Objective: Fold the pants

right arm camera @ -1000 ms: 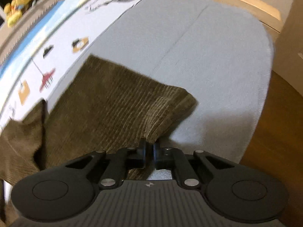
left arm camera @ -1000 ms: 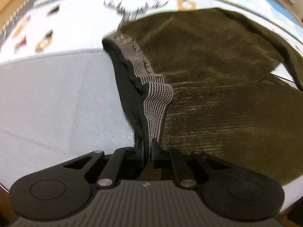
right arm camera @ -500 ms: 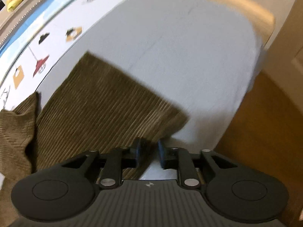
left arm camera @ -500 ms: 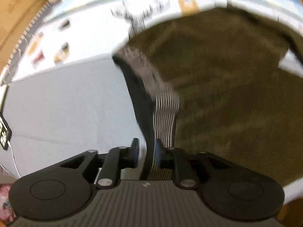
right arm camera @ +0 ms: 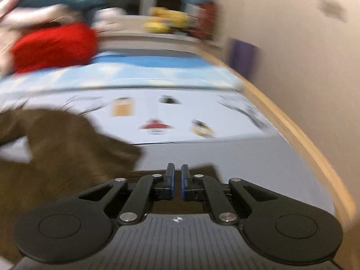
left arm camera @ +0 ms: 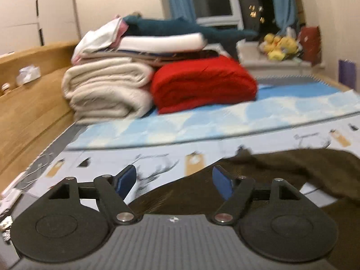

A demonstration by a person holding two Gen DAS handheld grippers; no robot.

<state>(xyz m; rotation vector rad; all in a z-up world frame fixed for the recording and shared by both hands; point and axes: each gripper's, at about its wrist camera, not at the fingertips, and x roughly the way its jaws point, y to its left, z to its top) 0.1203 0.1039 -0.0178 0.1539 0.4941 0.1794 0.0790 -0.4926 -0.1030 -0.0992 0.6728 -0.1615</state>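
The left gripper point(left arm camera: 174, 181) is spread wide and empty above the brown pants point(left arm camera: 281, 173), which lie flat on the bed point(right arm camera: 236, 155). The right gripper point(right arm camera: 177, 181) is nearly pressed together, gripping nothing visible. To fold well, re-grip an edge cleanly; stacked blankets point(left arm camera: 108, 87) beyond the pants stay well clear.

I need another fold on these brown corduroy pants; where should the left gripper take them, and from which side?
Probably the pants' near edge, just ahead of the open left gripper. Come in low from the near side, one finger under and one over: the cloth lies flat on the bed, so only an edge offers a pinch. Blur hides the waistband.
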